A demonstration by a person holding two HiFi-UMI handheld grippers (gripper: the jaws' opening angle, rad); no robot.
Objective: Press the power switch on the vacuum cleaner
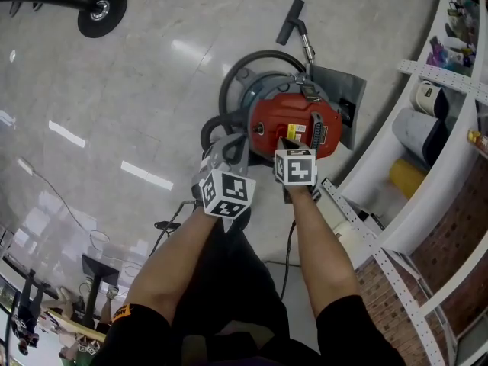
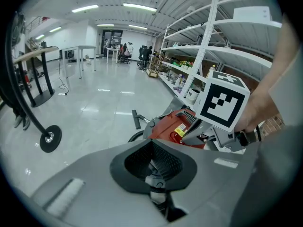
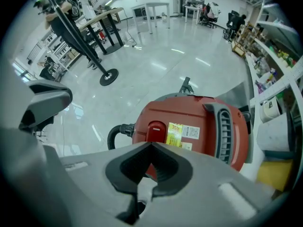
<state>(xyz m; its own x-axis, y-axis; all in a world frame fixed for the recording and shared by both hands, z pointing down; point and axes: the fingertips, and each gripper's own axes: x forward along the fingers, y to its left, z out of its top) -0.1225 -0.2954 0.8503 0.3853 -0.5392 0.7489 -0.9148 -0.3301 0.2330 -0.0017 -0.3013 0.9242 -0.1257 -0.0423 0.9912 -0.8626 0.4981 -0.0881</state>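
Aiming at the power switch (image 3: 156, 130), a red raised pad on the near side of the vacuum cleaner (image 1: 293, 124), I hold my right gripper (image 3: 151, 146) so that its tips sit just under that pad in the right gripper view. Its 2 fingers are pressed together at the tips with nothing between them, which I judge suits poking a switch. I cannot tell whether the tips touch the pad yet; they look very close.

The vacuum cleaner stands on the floor (image 1: 152, 90) at the centre of the head view, its red body facing me. A yellow label (image 3: 176, 129) lies just right of the switch, a grey handle (image 3: 225, 129) runs further right, and a black hose (image 3: 116, 131) leaves the body at the left.

My left gripper (image 2: 152, 143) hangs beside the right one at the lower left of the machine. Its 2 fingers are also closed and empty, and it has no part in the press.

White shelving (image 1: 427, 166) fills the right edge of the head view, and a round stand base (image 1: 101, 10) sits at the upper left.

As I judge it, the approach is all but done. Nothing shows the machine running, so the push itself is what remains.
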